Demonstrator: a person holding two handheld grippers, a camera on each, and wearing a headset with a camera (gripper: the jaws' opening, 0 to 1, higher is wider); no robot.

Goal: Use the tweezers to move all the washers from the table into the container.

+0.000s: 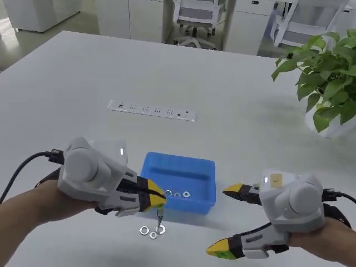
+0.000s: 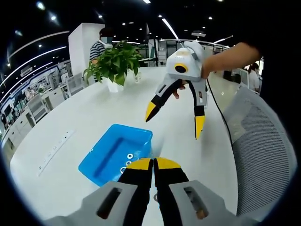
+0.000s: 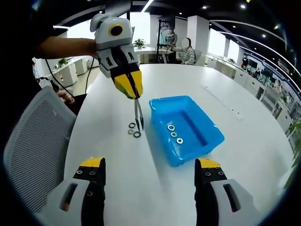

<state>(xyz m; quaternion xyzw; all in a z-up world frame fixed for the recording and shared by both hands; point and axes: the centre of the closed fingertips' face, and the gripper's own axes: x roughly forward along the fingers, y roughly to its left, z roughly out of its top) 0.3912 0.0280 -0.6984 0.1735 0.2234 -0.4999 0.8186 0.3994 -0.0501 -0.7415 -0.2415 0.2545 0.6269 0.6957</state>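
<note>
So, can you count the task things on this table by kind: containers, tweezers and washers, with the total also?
blue container: 1
tweezers, held in the left gripper: 1
washers inside the container: 3
loose washers on the table: 3
Total: 8 things, 6 of them washers.

Bare tabletop [image 1: 83, 72] around blue container [image 1: 178, 162]; power strip [image 1: 151, 110] beyond, plant [image 1: 328, 72] far right.
</note>
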